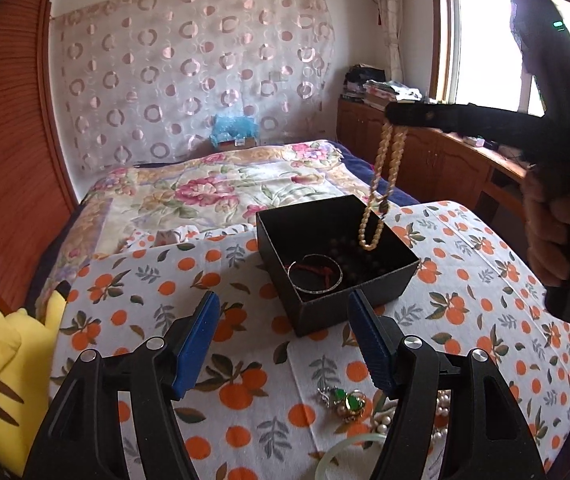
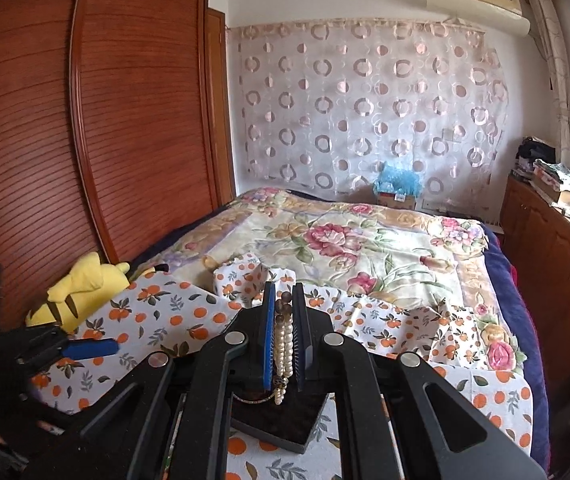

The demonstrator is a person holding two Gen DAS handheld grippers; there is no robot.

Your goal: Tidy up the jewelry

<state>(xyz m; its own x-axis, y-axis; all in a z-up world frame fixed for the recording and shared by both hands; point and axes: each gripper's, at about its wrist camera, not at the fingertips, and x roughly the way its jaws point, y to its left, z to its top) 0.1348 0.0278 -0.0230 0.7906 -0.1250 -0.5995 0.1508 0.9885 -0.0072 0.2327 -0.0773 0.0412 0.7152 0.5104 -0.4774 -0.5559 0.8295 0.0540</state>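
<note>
Two grippers work over a cloth printed with oranges and leaves [image 1: 189,280], spread on a bed with a floral quilt [image 1: 213,188]. The right gripper [image 2: 283,336] is pressed together on a strand of round, cream-coloured pearl beads [image 2: 283,344], pinched between its ribbed blue pads [image 2: 267,340]. From the left wrist view this pearl necklace [image 1: 381,184] hangs in a long doubled loop, its lower end dangling inside the square black box [image 1: 337,256]. That box looks like matte card with straight walls and sits near the middle of the cloth. Inside lie a thin silver bangle [image 1: 316,272] with a red cord across it and some dark round beads [image 1: 349,248].

The left gripper [image 1: 283,340] is spread wide and holds nothing, its blue pads on either side of the box's near corner. By the cloth's near edge sit a green-stoned, gold-set piece [image 1: 345,400], loose pale pearls [image 1: 441,408] and a curved pale green bangle [image 1: 349,446]. A yellow plush toy [image 1: 13,360] lies at the cloth's left edge.
</note>
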